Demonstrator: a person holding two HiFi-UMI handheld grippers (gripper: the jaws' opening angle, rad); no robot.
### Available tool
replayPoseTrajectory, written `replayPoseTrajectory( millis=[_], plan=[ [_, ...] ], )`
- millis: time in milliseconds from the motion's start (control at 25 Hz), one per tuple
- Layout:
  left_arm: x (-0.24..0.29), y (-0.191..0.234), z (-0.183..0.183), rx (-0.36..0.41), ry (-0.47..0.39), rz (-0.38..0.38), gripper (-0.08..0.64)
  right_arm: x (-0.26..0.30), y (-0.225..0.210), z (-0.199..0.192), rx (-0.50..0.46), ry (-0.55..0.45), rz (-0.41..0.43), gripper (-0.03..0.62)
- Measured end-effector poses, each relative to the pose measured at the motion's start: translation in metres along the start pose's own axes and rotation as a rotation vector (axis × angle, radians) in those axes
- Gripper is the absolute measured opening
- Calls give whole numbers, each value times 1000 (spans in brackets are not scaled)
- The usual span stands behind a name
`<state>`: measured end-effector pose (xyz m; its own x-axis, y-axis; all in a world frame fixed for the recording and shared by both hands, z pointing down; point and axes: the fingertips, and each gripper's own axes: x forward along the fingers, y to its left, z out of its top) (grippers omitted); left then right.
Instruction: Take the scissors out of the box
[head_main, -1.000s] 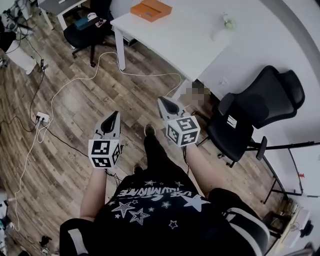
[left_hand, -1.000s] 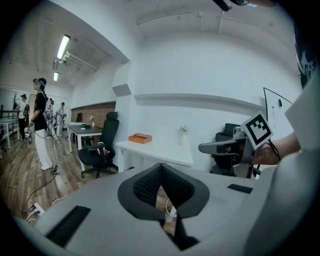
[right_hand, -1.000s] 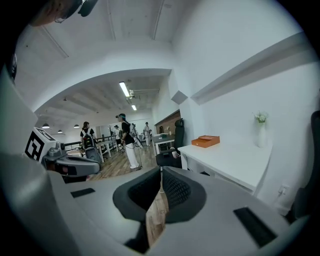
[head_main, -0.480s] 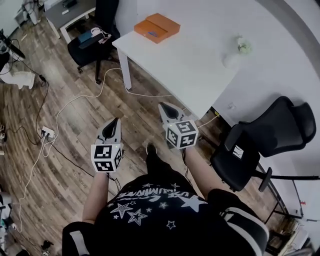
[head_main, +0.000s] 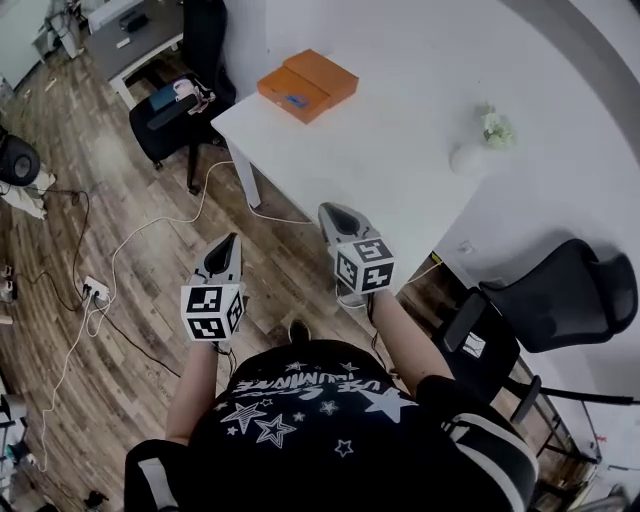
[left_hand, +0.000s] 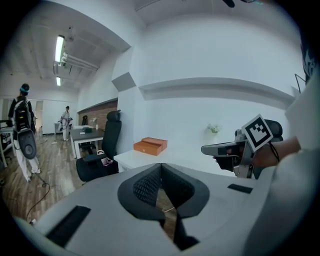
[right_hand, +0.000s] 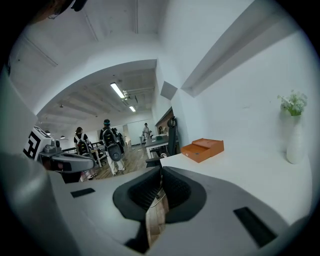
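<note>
An orange box (head_main: 307, 84) lies near the far corner of a white table (head_main: 400, 150); it also shows in the left gripper view as the orange box (left_hand: 150, 145) and in the right gripper view as the orange box (right_hand: 202, 149). No scissors are visible. My left gripper (head_main: 232, 240) hangs over the wooden floor, well short of the table, jaws shut and empty. My right gripper (head_main: 326, 210) reaches the table's near edge, also shut with nothing in it. Both point toward the table.
A black office chair (head_main: 180, 95) stands at the table's left end, another black chair (head_main: 545, 310) at the right. White cables (head_main: 130, 240) trail across the wooden floor. A small vase with flowers (head_main: 480, 140) stands on the table. People stand in the far room (right_hand: 107, 145).
The table and the orange box have drawn closer and lower in the head view as the person walked toward them. Both grippers stayed shut and kept their pose.
</note>
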<state>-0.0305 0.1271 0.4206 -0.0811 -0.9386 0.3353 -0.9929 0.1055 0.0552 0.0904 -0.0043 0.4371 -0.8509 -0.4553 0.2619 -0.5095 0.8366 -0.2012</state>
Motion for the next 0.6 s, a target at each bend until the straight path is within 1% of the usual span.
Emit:
replayPoseTrajectory(
  millis=[160,280,480,600],
  plan=[
    [33,3,12,-7,6,-7,18,18,-30,8,28,4,-17,46],
    [51,8,16,-8,19,-8,18,28,-43,8,52,12,-25,46],
    [70,35,10,-58,40,29,18,45,-57,-2,68,44,-38,45],
    [92,47,15,-36,45,14,18,61,-69,0,78,47,-54,46]
  ],
)
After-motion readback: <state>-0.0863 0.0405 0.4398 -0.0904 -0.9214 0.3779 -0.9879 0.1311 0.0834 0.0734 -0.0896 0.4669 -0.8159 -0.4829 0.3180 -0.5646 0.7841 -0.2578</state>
